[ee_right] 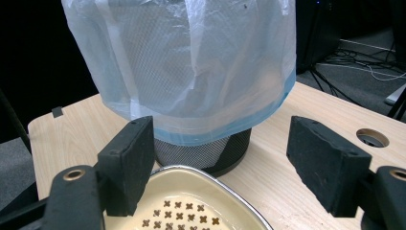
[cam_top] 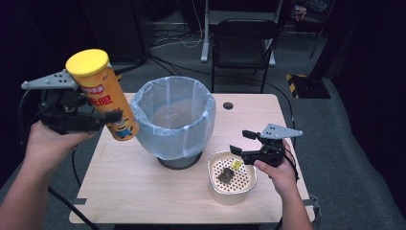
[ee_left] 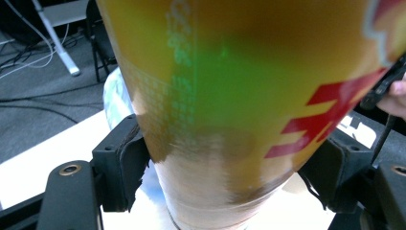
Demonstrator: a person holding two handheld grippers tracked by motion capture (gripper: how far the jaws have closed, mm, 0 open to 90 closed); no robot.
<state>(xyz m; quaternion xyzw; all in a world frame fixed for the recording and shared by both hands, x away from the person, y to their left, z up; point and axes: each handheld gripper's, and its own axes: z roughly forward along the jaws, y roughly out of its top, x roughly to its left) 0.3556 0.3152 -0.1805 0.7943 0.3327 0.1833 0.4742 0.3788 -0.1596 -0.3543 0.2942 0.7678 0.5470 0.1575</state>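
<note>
At mid-desk, a mesh bin lined with pale blue plastic point(cam_top: 173, 117) is being approached, seemingly for disposal, by a tall yellow cardboard snack canister point(cam_top: 102, 93), unreleased, clamped by the left gripper point(cam_top: 98, 117). Near the right front corner, over a cream perforated bowl point(cam_top: 231, 179), the right gripper point(cam_top: 242, 142) is being held apart.

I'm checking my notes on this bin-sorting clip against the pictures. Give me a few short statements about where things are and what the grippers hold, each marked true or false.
1. The left gripper holds the yellow-lidded can in the air. True.
2. The can is already inside the bin. False: it is held to the left of the bin, outside it.
3. The bin is lined with a pale blue plastic bag. True.
4. The right gripper is clamped on the cream bowl. False: its jaws stand open just above the bowl's rim.
5. The bowl is empty. False: small scraps lie on its perforated insert.
</note>
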